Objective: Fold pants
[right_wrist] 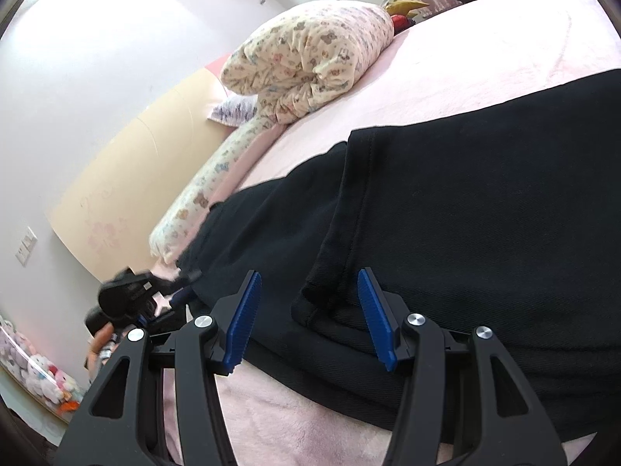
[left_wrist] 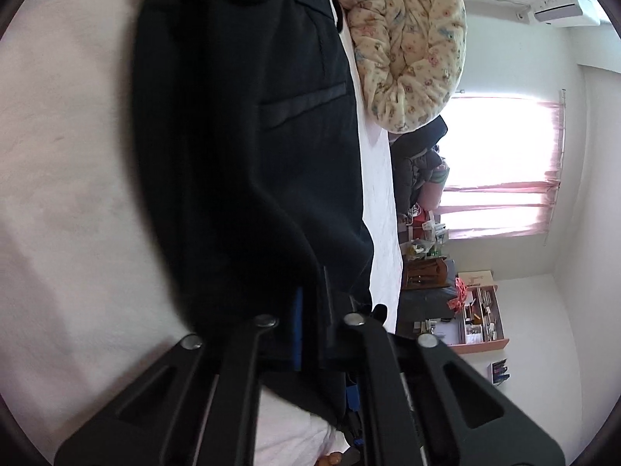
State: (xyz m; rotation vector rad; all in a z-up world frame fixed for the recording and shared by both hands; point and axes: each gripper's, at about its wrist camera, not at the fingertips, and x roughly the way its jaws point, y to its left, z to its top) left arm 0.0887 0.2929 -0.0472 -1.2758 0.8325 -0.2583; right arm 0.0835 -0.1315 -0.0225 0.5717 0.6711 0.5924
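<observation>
Black pants [left_wrist: 240, 147] lie on a pink bed sheet [left_wrist: 58, 194]; a back pocket welt shows in the left wrist view. My left gripper [left_wrist: 306, 334] is shut on the pants' fabric, its blue pads mostly buried in the cloth. In the right wrist view the pants [right_wrist: 465, 213] lie folded, one layer's hemmed edge over another. My right gripper [right_wrist: 310, 303] is open, its blue pads [right_wrist: 244, 322] on either side of a folded corner of the pants without pinching it. The left gripper [right_wrist: 132, 299] shows at the pants' far end, held by a hand.
A rolled floral quilt [left_wrist: 411, 50] [right_wrist: 310, 62] and a long floral pillow [right_wrist: 202, 194] lie on the bed beyond the pants. A wooden headboard [right_wrist: 128, 178] stands against the wall. A window with pink curtain [left_wrist: 500, 167], cluttered shelves [left_wrist: 473, 314] and plush toys [right_wrist: 42, 376] surround the bed.
</observation>
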